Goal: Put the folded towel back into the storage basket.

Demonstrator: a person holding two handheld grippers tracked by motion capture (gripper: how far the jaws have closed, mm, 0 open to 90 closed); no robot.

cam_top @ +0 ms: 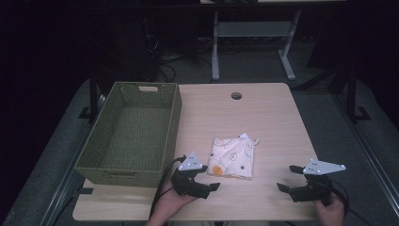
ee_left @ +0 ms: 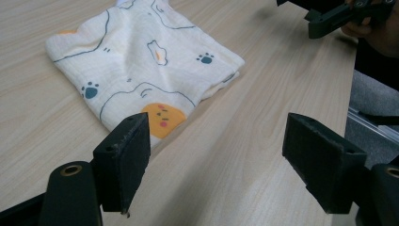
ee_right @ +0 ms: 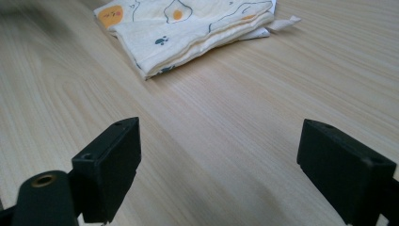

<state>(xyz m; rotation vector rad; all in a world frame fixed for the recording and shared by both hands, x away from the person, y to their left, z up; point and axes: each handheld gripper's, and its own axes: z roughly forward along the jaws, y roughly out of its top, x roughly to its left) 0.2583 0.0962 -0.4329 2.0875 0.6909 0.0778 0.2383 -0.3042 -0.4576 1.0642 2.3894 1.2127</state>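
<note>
- While both tongs stand released with nothing between their jaws, the folded cloth lies flat on the worktop, somewhat toward the near edge and just beside the green woven basket that runs along the left edge.
- My left tongs hover at the cloth's near left corner, jaws spread wide; my right tongs sit well apart from it, near the near right corner of the worktop.
- I judge the work in hand to be picking up the cloth, probably for the basket, which looks empty.
- Risk one: the cloth is several layers thick, so a pinch on the corner could catch only the top layer, and the fold would fall open on the lift.
- Risk two: coming in too low could push the cloth along the smooth wood and bunch it instead of gripping it.
- Risk three: a loose hanging edge might snag the basket's rim on the way over.
- From the right gripper view I can see the stacked fold edges of the cloth and a small tag sticking out at its far end; the left gripper view gives the printed top face of the cloth and the orange patch right by one jaw.
- Only the high view gives me the basket and how the two tongs stand to each other.
</note>
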